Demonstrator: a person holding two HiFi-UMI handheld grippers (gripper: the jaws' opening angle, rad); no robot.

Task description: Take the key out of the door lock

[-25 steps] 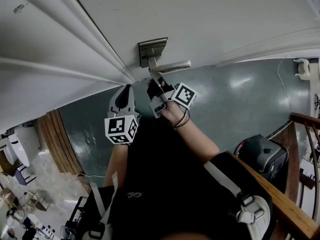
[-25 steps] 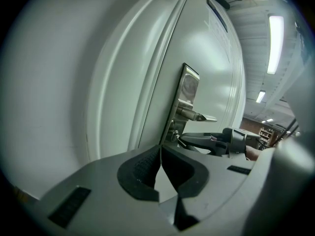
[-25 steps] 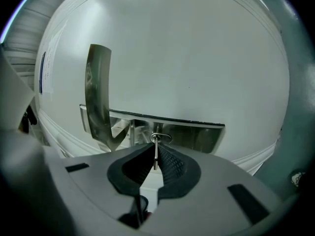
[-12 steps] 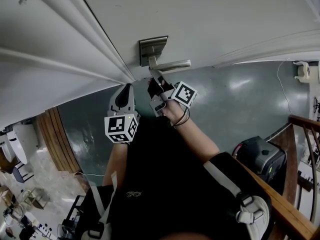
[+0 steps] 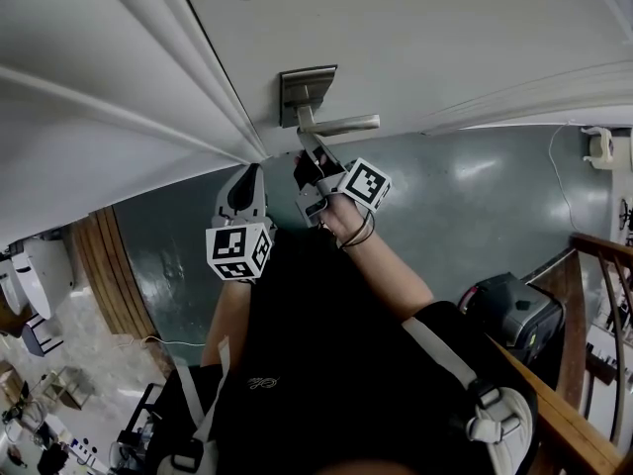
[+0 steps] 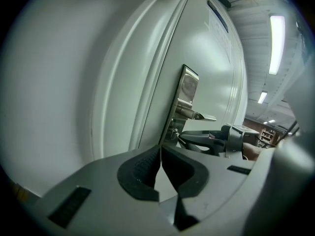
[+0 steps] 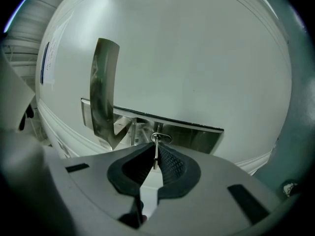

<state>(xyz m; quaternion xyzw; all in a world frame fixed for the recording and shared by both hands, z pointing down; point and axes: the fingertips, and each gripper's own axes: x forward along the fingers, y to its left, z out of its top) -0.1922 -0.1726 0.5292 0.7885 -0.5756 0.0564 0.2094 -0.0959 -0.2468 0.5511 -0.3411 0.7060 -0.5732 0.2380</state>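
Door: a white panelled door (image 5: 425, 28) fills the top of the head view, above a glossy grey-green floor (image 5: 475, 206).
Lock: a brushed-metal rectangular lock plate (image 5: 305, 85) sits near the door's edge, with a straight metal lever handle (image 5: 341, 124) sticking out from it.
Key: the thin silver key (image 7: 156, 154) sits in the lock, on the plate just beside the lever's base, with its flat end pointing out from the door.
Right gripper: the grey right gripper (image 7: 154, 147) points at the plate, just under the lever handle. Its jaws are closed on the key, which is pinched edge-on between the ribbed black pads (image 7: 170, 162).
Left gripper: the grey left gripper (image 6: 160, 150) hangs just left of the right one, near the door's edge and clear of the door. Its jaws are pressed together with nothing between them.
Person: dark clothing and a bare forearm (image 5: 391, 270) run back from the right gripper.
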